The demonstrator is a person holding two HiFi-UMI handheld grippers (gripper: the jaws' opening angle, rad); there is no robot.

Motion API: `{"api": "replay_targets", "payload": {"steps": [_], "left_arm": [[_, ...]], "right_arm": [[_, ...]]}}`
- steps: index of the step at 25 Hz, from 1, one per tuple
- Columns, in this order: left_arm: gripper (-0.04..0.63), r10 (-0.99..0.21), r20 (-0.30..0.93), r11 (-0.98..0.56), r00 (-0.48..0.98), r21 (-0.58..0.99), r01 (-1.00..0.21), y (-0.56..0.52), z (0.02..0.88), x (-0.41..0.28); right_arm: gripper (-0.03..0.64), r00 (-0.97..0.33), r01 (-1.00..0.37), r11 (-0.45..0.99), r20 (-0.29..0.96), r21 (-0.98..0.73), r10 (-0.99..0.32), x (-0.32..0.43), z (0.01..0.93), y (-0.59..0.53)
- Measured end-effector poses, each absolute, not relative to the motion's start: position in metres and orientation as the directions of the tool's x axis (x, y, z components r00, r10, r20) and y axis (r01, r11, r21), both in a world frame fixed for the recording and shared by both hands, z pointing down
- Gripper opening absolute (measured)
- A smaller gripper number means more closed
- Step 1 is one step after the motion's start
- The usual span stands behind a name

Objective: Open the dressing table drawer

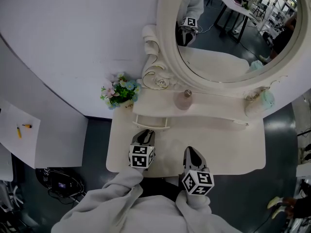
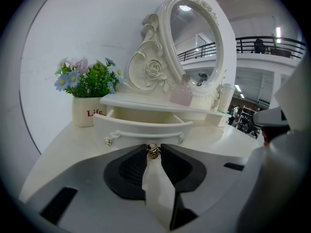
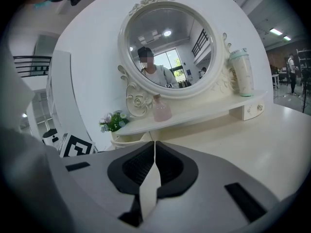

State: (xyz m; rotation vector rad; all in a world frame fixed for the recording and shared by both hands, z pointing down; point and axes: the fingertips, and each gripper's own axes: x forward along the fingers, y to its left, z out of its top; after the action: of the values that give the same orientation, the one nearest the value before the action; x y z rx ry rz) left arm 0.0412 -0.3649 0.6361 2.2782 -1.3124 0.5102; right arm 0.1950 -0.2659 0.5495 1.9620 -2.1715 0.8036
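Your left gripper [image 2: 153,147] is clenched on the small metal knob [image 2: 153,152] at the middle of the dressing table drawer [image 2: 141,129], the two dark pads pinching it from either side. That drawer [image 1: 151,122] sits below the left edge of the oval mirror [image 1: 228,33], under the carved rose scroll, and stands slid partway out from beneath the shelf, its cream interior showing behind the curved front. Your right gripper [image 3: 154,143] hangs over the bare table top [image 1: 233,149] in front of the mirror, jaws pressed together with nothing between them; in the head view it [image 1: 193,155] is just right of the left gripper [image 1: 144,136], both well short of the mirror's frame. At the foot of the mirror, on the shelf, stands a pink bottle [image 3: 162,111]. Left of the mirror, beside the open drawer, is a white pot of blue and pink flowers [image 2: 86,111]. At the mirror's right edge a pale green tumbler [image 3: 241,73] stands upright on the shelf, above a second small drawer [image 3: 252,110] that is closed.
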Motion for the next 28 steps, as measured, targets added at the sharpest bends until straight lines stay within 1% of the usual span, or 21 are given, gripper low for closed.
{"api": "replay_targets", "payload": {"steps": [28], "left_arm": [[0.101,-0.713,0.51,-0.445,0.481,0.201,-0.872,-0.336,0.634,0.04]], "right_arm": [[0.035,-0.175,-0.947,0.041,0.403,-0.32,-0.898,0.197,0.551,-0.25]]}}
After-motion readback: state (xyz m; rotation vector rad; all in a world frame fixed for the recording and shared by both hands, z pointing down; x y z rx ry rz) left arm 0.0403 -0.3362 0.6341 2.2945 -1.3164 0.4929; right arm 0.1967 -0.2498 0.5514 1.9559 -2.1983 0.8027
